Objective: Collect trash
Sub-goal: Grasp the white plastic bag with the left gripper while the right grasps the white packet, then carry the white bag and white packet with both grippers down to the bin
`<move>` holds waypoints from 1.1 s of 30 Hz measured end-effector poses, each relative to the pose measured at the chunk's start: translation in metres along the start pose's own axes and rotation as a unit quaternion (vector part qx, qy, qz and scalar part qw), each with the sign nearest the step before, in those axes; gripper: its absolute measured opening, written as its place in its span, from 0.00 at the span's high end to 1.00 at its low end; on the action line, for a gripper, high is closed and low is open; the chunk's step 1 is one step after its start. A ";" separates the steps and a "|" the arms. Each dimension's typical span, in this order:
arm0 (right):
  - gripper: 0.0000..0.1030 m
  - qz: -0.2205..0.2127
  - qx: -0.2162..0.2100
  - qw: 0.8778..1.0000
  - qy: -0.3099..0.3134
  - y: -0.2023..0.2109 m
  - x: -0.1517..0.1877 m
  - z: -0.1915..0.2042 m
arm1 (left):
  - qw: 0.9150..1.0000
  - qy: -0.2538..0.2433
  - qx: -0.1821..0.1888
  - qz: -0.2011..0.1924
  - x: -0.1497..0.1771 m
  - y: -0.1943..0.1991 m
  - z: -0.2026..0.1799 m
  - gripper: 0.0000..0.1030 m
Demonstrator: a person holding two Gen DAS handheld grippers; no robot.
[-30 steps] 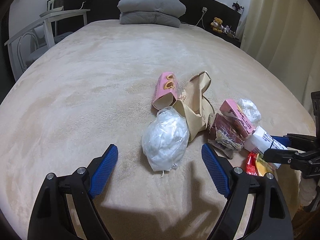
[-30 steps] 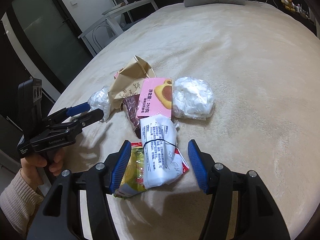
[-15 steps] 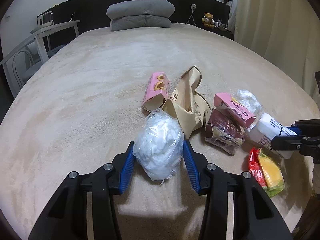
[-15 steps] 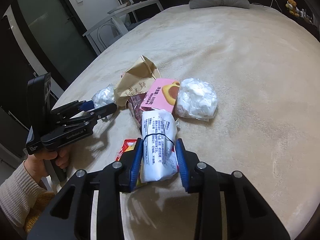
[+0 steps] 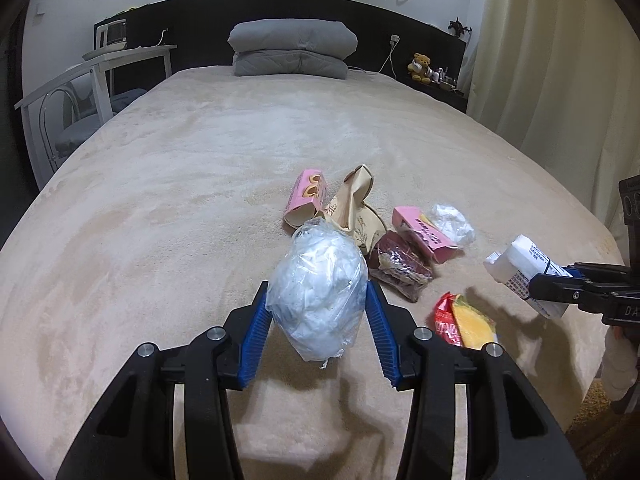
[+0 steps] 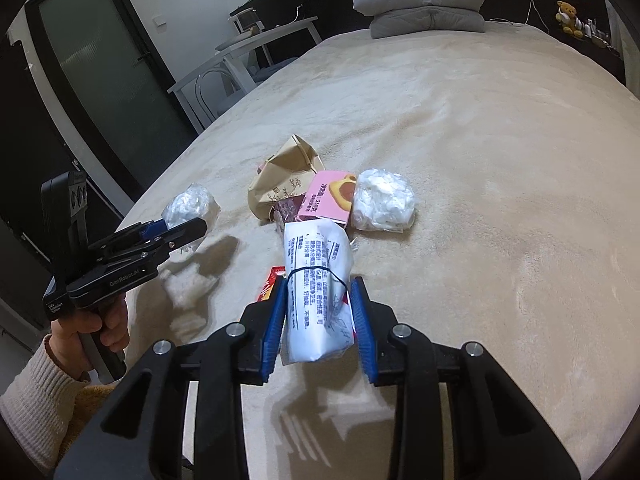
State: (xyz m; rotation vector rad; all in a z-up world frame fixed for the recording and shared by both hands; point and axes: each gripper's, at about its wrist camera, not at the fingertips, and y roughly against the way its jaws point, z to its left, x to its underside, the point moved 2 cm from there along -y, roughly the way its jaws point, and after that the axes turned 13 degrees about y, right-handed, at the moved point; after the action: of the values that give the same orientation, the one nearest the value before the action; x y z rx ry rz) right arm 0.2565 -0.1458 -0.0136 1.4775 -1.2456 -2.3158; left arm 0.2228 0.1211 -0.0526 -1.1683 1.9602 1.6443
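Left tongs clamp the clear bag of white wads, right tongs clamp the white printed pack, which hides most of the red-yellow wrapper.

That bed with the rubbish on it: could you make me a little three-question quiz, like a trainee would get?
1. True or false: the left gripper holds the clear bag of white wads.
2. What does the right gripper hold: A) the brown paper bag, B) the white printed packet, C) the teddy bear?
3. Fill in: the red and yellow wrapper lies on the ____.

Key: 1 true; 2 B; 3 bed.
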 end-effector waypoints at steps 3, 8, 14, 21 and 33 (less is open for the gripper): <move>0.68 -0.008 0.004 1.000 -0.005 0.014 0.008 0.007 | 1.000 0.001 0.005 -0.006 0.006 0.016 -0.006 0.56; 0.68 -0.021 0.005 1.000 -0.009 0.032 0.017 0.017 | 1.000 0.001 0.014 -0.013 0.019 0.041 -0.016 0.56; 0.68 -0.036 0.009 0.999 -0.017 0.056 0.033 0.026 | 1.000 0.003 0.021 -0.018 0.039 0.064 -0.030 0.56; 0.68 -0.051 0.003 0.998 -0.027 0.080 0.059 0.043 | 0.998 0.017 0.053 -0.038 0.069 0.100 -0.051 0.56; 0.68 -0.060 -0.007 0.998 -0.028 0.109 0.104 0.078 | 0.995 0.024 0.076 -0.054 0.120 0.147 -0.073 0.56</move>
State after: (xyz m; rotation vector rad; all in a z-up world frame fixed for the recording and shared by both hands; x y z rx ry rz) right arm 0.1075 -0.2245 0.0037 1.5328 -1.1809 -2.4540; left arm 0.0570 0.0085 -0.0186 -1.2422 1.9753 1.3987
